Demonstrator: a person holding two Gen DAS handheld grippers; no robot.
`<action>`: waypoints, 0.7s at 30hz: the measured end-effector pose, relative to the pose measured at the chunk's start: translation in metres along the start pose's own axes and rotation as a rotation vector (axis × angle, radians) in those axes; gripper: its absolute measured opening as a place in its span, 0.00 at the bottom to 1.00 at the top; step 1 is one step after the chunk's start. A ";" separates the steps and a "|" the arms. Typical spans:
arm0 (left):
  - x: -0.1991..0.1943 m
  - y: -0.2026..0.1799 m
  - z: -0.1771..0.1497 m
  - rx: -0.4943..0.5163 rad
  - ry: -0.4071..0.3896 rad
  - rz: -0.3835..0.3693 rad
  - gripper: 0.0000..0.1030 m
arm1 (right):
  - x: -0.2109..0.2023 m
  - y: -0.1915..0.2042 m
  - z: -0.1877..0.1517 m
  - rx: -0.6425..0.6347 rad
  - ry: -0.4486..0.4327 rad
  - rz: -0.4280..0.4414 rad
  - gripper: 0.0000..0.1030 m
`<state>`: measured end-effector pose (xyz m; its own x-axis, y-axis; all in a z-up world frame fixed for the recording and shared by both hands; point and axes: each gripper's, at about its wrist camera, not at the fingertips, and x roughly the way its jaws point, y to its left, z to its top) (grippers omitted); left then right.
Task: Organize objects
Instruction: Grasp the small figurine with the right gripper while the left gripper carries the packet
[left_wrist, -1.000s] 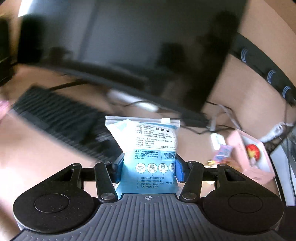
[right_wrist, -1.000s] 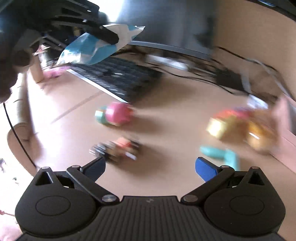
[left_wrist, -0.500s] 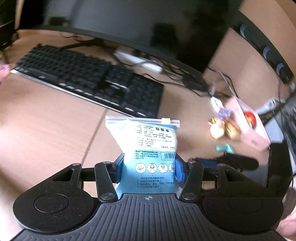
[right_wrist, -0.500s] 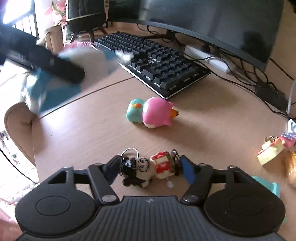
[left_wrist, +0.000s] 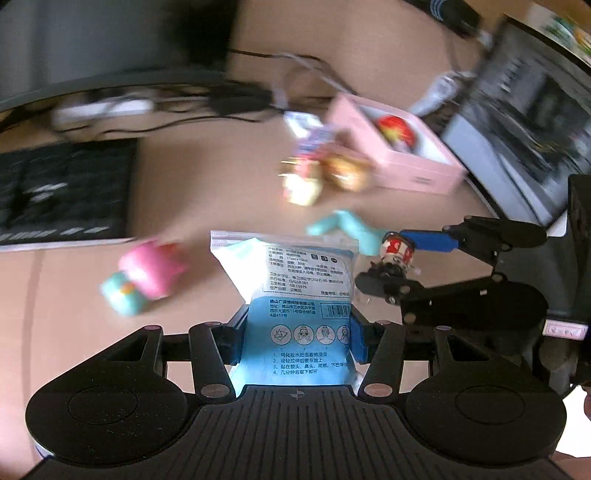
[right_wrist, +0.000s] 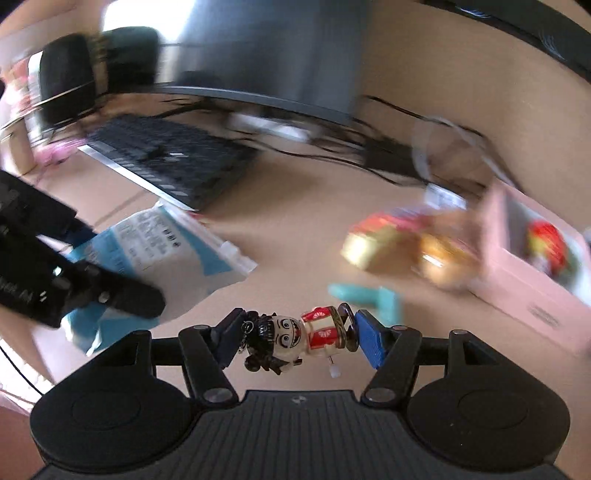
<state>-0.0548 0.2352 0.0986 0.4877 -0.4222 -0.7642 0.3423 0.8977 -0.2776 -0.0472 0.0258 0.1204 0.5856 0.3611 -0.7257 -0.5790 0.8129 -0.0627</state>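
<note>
My left gripper (left_wrist: 297, 332) is shut on a blue and white zip packet (left_wrist: 295, 280) of face masks, held upright above the wooden desk. To its right, my right gripper (left_wrist: 400, 264) is shut on a small wind-up figurine (left_wrist: 397, 248). In the right wrist view the figurine (right_wrist: 317, 328) has black hair, a white face and a red and white body. It lies sideways between the pads of the right gripper (right_wrist: 295, 338), off the desk. The packet (right_wrist: 166, 243) shows at the left of that view, in the other gripper's black fingers (right_wrist: 129, 295).
A pink open box (left_wrist: 406, 173) with a red ball (left_wrist: 395, 127) inside stands at the back right. Gold and yellow toys (left_wrist: 325, 177), a teal piece (left_wrist: 347, 225) and a pink and teal toy (left_wrist: 147, 273) lie on the desk. A black keyboard (left_wrist: 62, 192), cables and a monitor are behind.
The right gripper has gone from wide open to shut on the figurine and lifted it. The left gripper has swung right and down with the packet, toward the toys.
</note>
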 end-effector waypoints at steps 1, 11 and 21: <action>0.006 -0.006 0.004 0.020 0.012 -0.022 0.55 | -0.005 -0.009 -0.004 0.027 0.007 -0.024 0.63; 0.066 -0.070 0.064 0.110 0.098 -0.232 0.55 | -0.073 -0.091 -0.035 0.285 -0.006 -0.254 0.63; 0.108 -0.112 0.167 0.089 -0.101 -0.196 0.55 | -0.092 -0.125 -0.086 0.479 0.024 -0.345 0.63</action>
<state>0.0936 0.0674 0.1442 0.4816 -0.6016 -0.6373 0.5056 0.7847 -0.3587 -0.0772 -0.1480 0.1358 0.6784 0.0335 -0.7339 -0.0337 0.9993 0.0145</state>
